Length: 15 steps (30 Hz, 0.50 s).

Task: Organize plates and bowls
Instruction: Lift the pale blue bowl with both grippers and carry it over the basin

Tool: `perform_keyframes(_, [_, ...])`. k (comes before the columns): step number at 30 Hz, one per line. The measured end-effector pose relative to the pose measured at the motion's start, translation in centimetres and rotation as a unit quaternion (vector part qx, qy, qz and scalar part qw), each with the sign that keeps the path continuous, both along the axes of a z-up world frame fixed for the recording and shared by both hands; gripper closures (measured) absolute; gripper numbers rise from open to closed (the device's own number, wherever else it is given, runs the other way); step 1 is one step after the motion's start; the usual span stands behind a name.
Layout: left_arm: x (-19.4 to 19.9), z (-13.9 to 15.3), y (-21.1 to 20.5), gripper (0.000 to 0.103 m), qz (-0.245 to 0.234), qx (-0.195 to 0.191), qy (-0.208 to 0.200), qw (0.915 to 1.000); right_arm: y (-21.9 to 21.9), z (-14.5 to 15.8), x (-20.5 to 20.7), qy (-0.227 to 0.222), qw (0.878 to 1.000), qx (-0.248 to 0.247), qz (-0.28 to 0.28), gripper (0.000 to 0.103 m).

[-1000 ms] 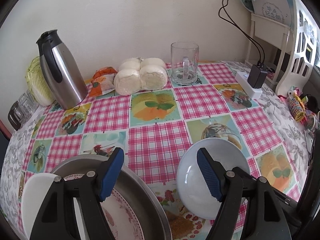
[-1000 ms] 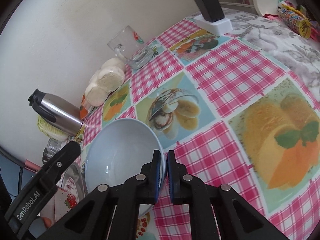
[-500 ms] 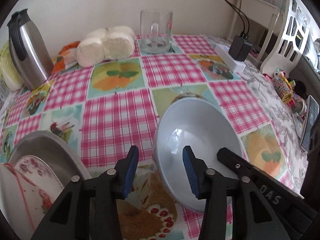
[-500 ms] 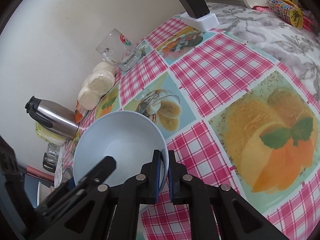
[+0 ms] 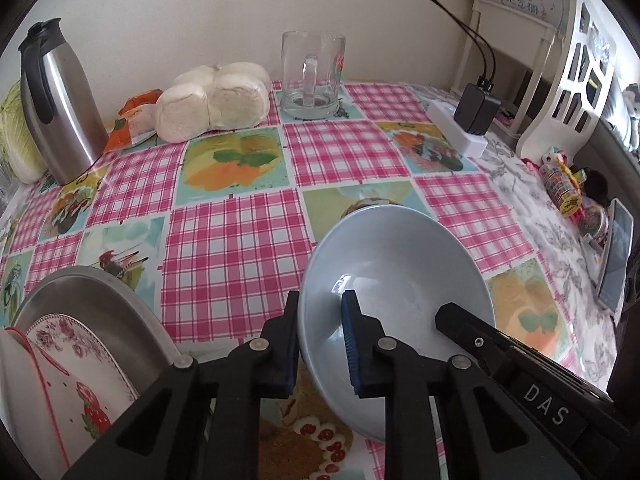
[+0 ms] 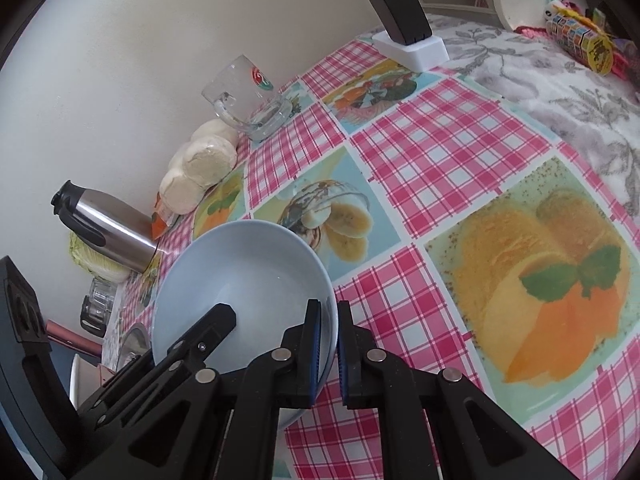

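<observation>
The pale blue bowl (image 5: pixel 400 264) is being held tilted above the checked tablecloth (image 5: pixel 236 248), low and right of centre in the left wrist view. The left gripper (image 5: pixel 318 344) has just been closing, and the near-left rim is now being pinched between its jaws, while the opposite rim is being clamped by the right gripper (image 6: pixel 328 344). A two-handed carry is probably being prepared. At the lower left, the steel basin (image 5: pixel 100 300) with the floral plate (image 5: pixel 76 364) is lying near. The thermos (image 5: pixel 56 100), the buns (image 5: pixel 212 100) and the glass mug (image 5: pixel 312 76) are standing well apart, along the top, so little is being obstructed.
</observation>
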State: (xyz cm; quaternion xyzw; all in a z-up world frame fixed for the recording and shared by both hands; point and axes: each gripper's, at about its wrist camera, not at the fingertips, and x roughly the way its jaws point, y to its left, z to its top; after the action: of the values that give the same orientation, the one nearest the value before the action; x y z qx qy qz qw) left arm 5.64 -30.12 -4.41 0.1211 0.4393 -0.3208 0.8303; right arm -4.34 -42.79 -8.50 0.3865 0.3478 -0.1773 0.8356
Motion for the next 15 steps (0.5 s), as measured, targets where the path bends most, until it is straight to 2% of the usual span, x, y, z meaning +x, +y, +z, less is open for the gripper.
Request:
perform_keyframes(7, [-1.1,4.5,1.3,0.083,-0.018,-0.031,-0.023,0.9991,0.9,4.7,-1.4,-0.038,0.999,-0.031,-0.014,0.095])
perform_keyframes(15, [-1.8,9.0,4.9,0.083,-0.015,-0.048,-0.041,0.9979,4.3,10.1,-2.0,-0.058,0.995,-0.075,-0.013,0.095])
